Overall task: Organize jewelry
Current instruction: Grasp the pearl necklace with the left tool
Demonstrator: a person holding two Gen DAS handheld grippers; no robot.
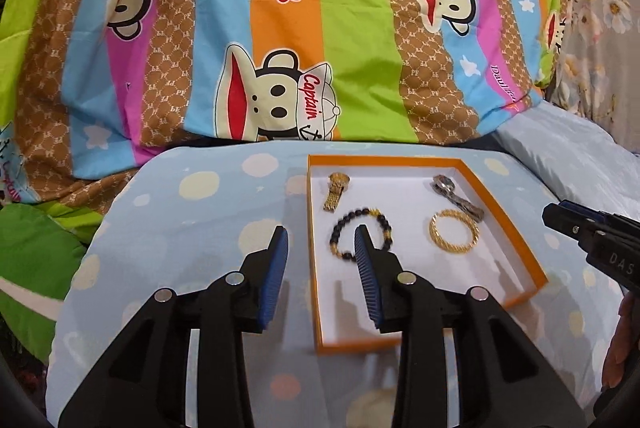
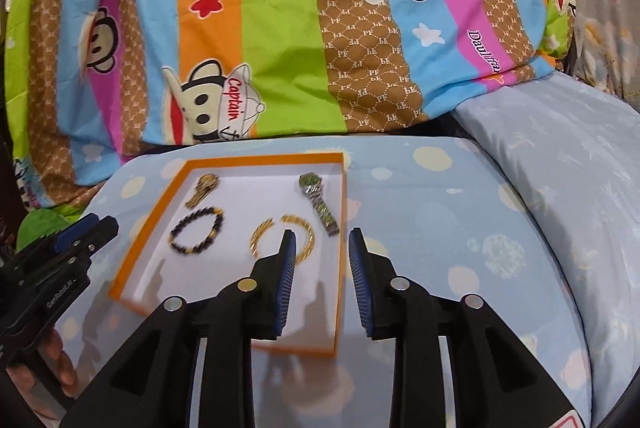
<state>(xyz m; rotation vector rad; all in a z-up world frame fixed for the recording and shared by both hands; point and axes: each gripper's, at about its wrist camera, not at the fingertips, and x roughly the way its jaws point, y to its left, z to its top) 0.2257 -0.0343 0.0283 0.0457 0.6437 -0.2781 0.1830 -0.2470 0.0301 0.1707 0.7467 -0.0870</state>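
Shallow orange tray (image 1: 516, 228) on spotted bedding (image 1: 192, 228), light enough to skid if nudged. Inside, apart: silver watch (image 2: 318, 201), gold bangle (image 2: 282, 236), beaded bracelet (image 1: 360, 232), gold watch (image 1: 336, 193). Left gripper (image 1: 322, 248), right gripper (image 2: 320, 252): both spread, empty, above the tray; risk of snagging a neighbour.

tray (image 1: 516, 228): matt orange card rim, smooth white paper floor
gold watch (image 1: 336, 192): shiny yellow metal links
silver watch (image 2: 318, 201): polished steel
bead bracelet (image 1: 340, 228): glossy dark beads
gold bangle (image 1: 455, 232): bright textured metal
quilt (image 1: 280, 27): soft printed cloth
finger pads (image 1: 276, 280): ribbed blue rubber on matt black plastic
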